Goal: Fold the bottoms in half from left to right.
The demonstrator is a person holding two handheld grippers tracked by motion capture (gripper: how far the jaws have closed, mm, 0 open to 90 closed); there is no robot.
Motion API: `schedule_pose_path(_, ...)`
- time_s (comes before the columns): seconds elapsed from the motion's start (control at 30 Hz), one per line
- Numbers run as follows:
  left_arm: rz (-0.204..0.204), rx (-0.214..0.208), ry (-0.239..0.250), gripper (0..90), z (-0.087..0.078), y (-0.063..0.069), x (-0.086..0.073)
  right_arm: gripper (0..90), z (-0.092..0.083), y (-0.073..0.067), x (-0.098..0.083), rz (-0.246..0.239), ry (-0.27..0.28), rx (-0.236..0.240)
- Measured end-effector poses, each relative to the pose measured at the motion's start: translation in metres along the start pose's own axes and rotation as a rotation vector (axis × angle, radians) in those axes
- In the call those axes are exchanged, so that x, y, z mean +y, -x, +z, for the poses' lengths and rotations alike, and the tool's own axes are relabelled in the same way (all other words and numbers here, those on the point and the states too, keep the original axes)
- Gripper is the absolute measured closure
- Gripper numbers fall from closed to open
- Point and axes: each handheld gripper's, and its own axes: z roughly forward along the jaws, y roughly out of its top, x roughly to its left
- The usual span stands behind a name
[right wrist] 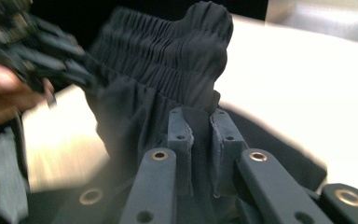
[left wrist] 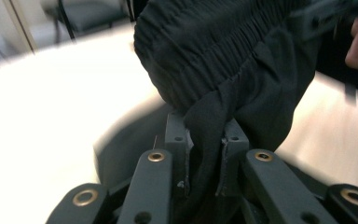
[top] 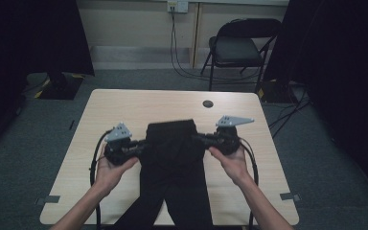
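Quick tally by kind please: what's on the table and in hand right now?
Black trousers: 1
Grippers: 2, left gripper and right gripper, each shut on the trousers' waistband
Table: 1
Total: 4

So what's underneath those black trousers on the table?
The black trousers lie on the pale wooden table, legs running over its near edge. The left gripper and right gripper each pinch the waistband. Anything beneath the cloth is covered.
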Motion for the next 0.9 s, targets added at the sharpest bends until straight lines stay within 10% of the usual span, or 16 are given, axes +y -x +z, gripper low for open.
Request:
schedule_pose_path(0.23, -0.027, -0.045, -0.148, 77.6, 0.024, 0.005, -0.046, 80.7, 0.012, -0.005, -0.063, 0.078, -0.100, 0.019)
schedule_pose_path(0.4, -0.050, 0.027, -0.262, 77.8, 0.055, -0.010, -0.062, 80.6, 0.051, 0.005, -0.092, 0.054, -0.278, -0.046)
schedule_pose_path(0.6, -0.100, 0.096, -0.211, 77.8, 0.084, -0.056, -0.053, 80.4, 0.077, 0.038, -0.088, 0.131, -0.222, -0.069)
schedule_pose_path(0.73, -0.068, 0.196, -0.192, 77.9, 0.111, -0.083, -0.035, 80.2, 0.106, 0.061, -0.066, 0.099, -0.206, -0.178)
schedule_pose_path(0.9, -0.124, 0.251, -0.170, 77.4, 0.142, -0.108, -0.014, 78.2, 0.130, 0.094, -0.042, 0.117, -0.210, -0.290)
